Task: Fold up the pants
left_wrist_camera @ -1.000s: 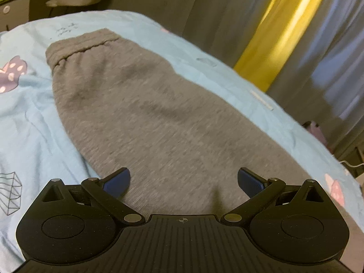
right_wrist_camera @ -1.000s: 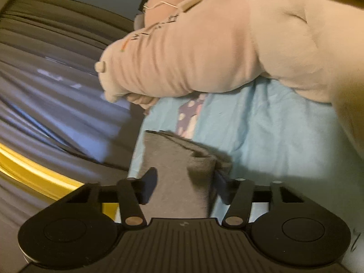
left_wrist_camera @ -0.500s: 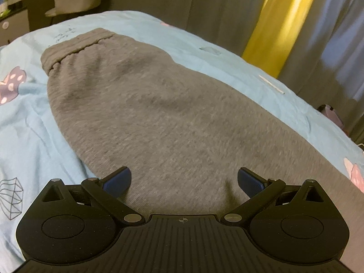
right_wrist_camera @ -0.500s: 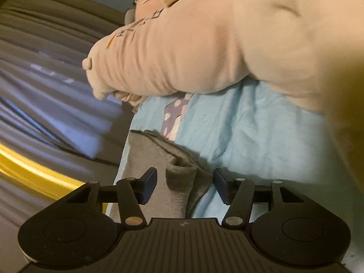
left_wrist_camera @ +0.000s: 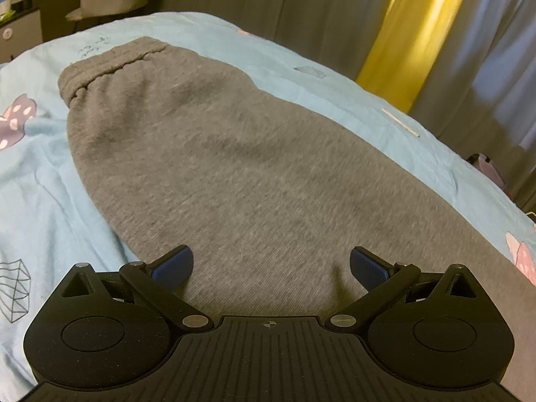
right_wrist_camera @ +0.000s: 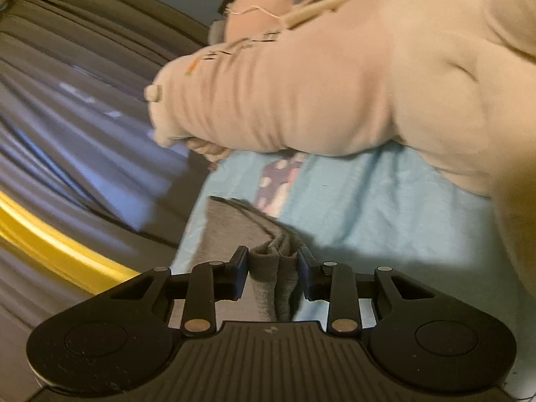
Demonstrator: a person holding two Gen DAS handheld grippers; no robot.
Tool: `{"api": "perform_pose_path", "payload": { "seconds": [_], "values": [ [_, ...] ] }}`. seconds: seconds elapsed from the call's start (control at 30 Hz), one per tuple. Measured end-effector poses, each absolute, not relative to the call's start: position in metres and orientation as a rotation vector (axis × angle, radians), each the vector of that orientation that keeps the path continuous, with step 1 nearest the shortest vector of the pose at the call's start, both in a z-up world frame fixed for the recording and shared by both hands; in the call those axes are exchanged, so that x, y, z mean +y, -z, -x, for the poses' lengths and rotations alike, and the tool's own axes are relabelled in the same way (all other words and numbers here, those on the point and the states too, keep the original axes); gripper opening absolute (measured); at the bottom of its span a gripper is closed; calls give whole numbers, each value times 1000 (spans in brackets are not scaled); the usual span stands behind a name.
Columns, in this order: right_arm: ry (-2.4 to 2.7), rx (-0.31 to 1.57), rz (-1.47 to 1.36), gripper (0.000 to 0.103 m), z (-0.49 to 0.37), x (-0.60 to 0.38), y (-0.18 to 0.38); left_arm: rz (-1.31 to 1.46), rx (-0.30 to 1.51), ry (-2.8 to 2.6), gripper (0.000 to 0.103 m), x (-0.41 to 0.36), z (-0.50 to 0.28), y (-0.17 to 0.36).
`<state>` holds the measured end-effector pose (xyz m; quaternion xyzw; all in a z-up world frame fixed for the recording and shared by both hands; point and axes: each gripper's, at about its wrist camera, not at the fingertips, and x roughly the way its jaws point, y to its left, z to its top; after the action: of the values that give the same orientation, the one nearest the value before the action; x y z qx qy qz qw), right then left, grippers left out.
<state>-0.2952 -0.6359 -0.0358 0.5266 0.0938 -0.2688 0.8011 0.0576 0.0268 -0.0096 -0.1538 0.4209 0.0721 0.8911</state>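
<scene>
Your grey knit sweatpants (left_wrist_camera: 234, 174) lie flat along the light blue printed bedsheet (left_wrist_camera: 40, 201), ribbed waistband at the far end. Your left gripper (left_wrist_camera: 271, 264) hovers wide open over them. Your right gripper (right_wrist_camera: 273, 268) has just been closing and pinches the bunched ribbed cuff (right_wrist_camera: 273, 268) near the bed's edge.

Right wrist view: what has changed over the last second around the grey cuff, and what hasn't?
The right hand-held gripper has just been closing: its jaws, wide apart a second ago, now pinch the bunched cuff of the grey pants between them. The person's beige sleeve shifted slightly. The left hand-held gripper stayed open, over the pants' leg, and the pants still lie flat on the blue bedsheet.
</scene>
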Motion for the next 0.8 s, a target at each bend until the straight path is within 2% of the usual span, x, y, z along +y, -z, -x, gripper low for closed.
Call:
{"api": "perform_pose_path", "payload": {
  "seconds": [0.07, 0.2, 0.37, 0.4, 0.43, 0.47, 0.6, 0.67, 0.73, 0.8],
  "values": [
    [571, 207, -1118, 31, 292, -636, 34, 320, 874, -149, 103, 27, -57, 10],
    [591, 236, -1164, 46, 288, -641, 47, 326, 874, -146, 103, 28, -57, 10],
    [580, 261, -1161, 49, 276, -644, 57, 322, 881, -148, 103, 28, -58, 11],
    [576, 264, -1143, 42, 273, -643, 56, 321, 882, -149, 103, 28, -58, 11],
    [575, 267, -1113, 24, 269, -641, 53, 319, 882, -149, 103, 27, -59, 11],
    [564, 264, -1086, 19, 267, -639, 50, 319, 882, -149, 103, 27, -59, 11],
    [576, 298, -1034, 25, 258, -635, 45, 321, 882, -147, 103, 28, -59, 12],
    [586, 325, -1029, 25, 254, -636, 48, 319, 883, -146, 103, 28, -60, 12],
    [604, 339, -994, 17, 249, -633, 44, 320, 882, -145, 103, 28, -59, 12],
    [619, 348, -942, 15, 245, -628, 35, 326, 880, -143, 103, 28, -59, 12]
  ]
}}
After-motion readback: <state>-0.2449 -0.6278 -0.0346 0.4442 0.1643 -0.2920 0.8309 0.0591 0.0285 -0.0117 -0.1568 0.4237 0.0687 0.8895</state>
